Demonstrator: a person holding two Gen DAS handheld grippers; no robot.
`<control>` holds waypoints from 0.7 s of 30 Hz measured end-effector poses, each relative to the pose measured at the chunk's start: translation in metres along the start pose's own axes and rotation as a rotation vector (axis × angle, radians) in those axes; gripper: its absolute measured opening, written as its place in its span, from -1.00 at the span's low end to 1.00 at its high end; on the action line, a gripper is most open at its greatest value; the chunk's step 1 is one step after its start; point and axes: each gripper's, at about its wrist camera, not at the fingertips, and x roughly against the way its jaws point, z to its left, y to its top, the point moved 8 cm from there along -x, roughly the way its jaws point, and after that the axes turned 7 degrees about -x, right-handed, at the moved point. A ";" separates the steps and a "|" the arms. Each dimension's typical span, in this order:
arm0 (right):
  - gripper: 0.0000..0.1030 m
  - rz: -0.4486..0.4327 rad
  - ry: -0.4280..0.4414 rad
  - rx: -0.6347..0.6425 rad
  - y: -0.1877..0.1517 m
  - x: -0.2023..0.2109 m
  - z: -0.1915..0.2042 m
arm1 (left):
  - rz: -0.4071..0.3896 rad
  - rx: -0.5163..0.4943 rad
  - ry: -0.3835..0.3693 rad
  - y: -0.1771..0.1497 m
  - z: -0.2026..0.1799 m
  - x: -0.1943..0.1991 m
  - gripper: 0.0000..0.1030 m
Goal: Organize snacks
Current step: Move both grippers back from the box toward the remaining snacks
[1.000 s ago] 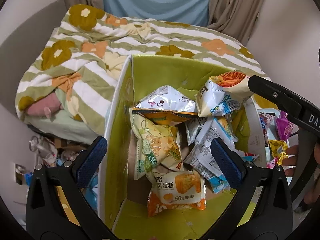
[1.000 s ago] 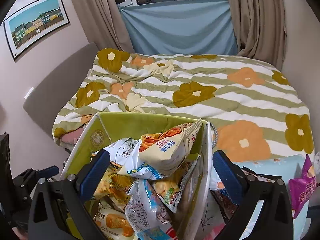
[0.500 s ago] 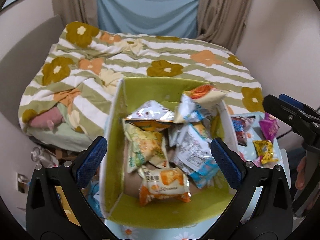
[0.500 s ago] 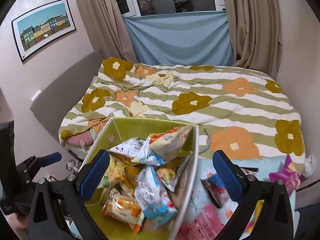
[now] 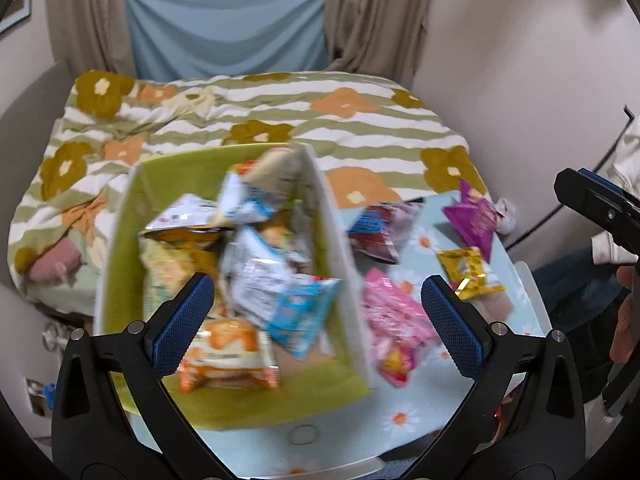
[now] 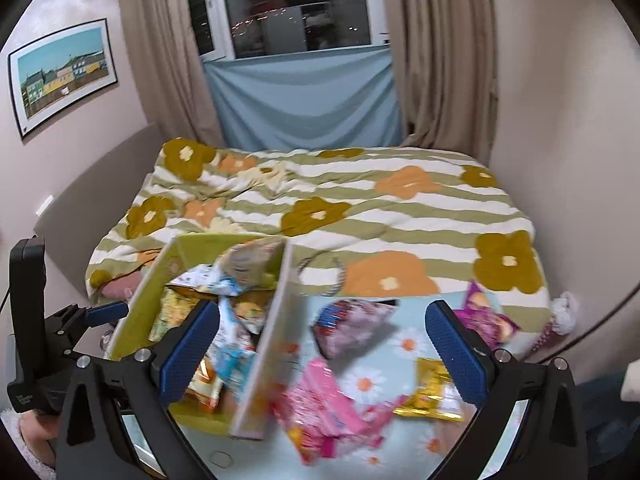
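Note:
A green-lined box [image 5: 120,264] [image 6: 168,268] holds several snack packets, among them an orange one [image 5: 224,356] and a blue-white one [image 5: 296,312]. On the daisy-print table to its right lie a pink packet [image 5: 396,316] [image 6: 320,404], a gold packet [image 5: 468,272] [image 6: 432,392], a red-blue packet [image 5: 376,232] [image 6: 352,324] and a purple packet [image 5: 476,220] [image 6: 484,320]. My left gripper [image 5: 316,316] hovers open above the box's right wall. My right gripper [image 6: 320,344] is open and empty above the box wall and the loose packets.
A bed with a green-striped flower quilt [image 6: 340,208] fills the space behind the table. A curtained window [image 6: 296,12] and a framed picture [image 6: 64,76] are on the far walls. The table's white front edge [image 5: 340,468] is close below my left gripper.
Both grippers have pulled up and back from the box. The cream and orange packet that the right gripper held over the box now lies on top of the pile inside.

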 end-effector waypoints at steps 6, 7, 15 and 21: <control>0.99 0.031 -0.016 -0.015 -0.017 0.015 -0.068 | 0.027 -0.008 -0.018 -0.006 -0.068 -0.017 1.00; 0.99 0.038 -0.019 -0.014 -0.021 0.016 -0.079 | 0.034 -0.013 -0.020 -0.008 -0.081 -0.021 1.00; 0.99 0.120 -0.016 -0.004 -0.060 0.006 -0.154 | 0.093 -0.012 -0.022 -0.016 -0.142 -0.063 1.00; 0.99 0.205 0.001 0.004 -0.101 -0.023 -0.193 | 0.147 -0.038 -0.034 -0.011 -0.166 -0.109 1.00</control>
